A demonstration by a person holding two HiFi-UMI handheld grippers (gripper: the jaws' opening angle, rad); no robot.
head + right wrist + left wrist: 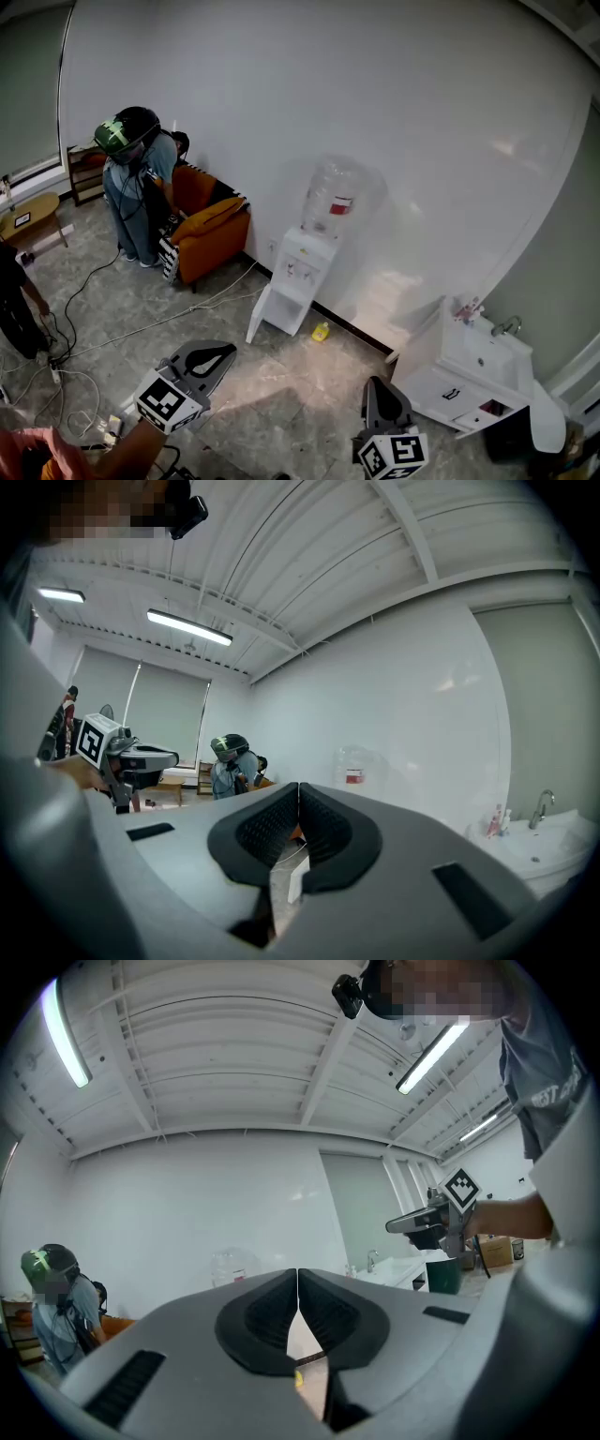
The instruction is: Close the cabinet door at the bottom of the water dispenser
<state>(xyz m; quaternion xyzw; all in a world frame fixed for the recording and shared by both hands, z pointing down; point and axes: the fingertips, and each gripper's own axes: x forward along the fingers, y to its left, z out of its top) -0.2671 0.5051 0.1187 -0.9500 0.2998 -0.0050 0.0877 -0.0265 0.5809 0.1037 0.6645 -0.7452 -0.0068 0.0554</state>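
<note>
1. left gripper: nearest, at 7 o'clock in the head view. Claw pressed together, nothing between the pads. Its cube bears black-and-white square markers, no lettering.
2. right gripper: at 5 o'clock. Claw likewise pressed together and empty. Its marker cube shows the same kind of squares, no lettering.
3. cables: loose on the grey tiled floor, 8 to 9 o'clock.
4. yellow item: small, on the floor just beside the dispenser's foot, on its 4 o'clock side. Kind cannot be told.
5. dispenser: white, at 12 o'clock against the wall, well apart from both grippers.
6. door: at the dispenser's bottom, standing swung out toward 7 o'clock, open. What the cabinet holds cannot be told.
7. bottle: clear, seated on top of the dispenser. Its red label has print too small to read. Fill cannot be told.
8. sink unit: white, at 3 to 4 o'clock. Faucet at the basin's far edge. Small bottles at its left corner, labels unreadable.
9. armchair: orange, at 10 o'clock, left of the dispenser.
10. person: in a dark helmet with green marks, standing just beside the armchair.
11. table: wooden, at 9 o'clock. A small dark-framed card stands on it, unreadable.
</note>
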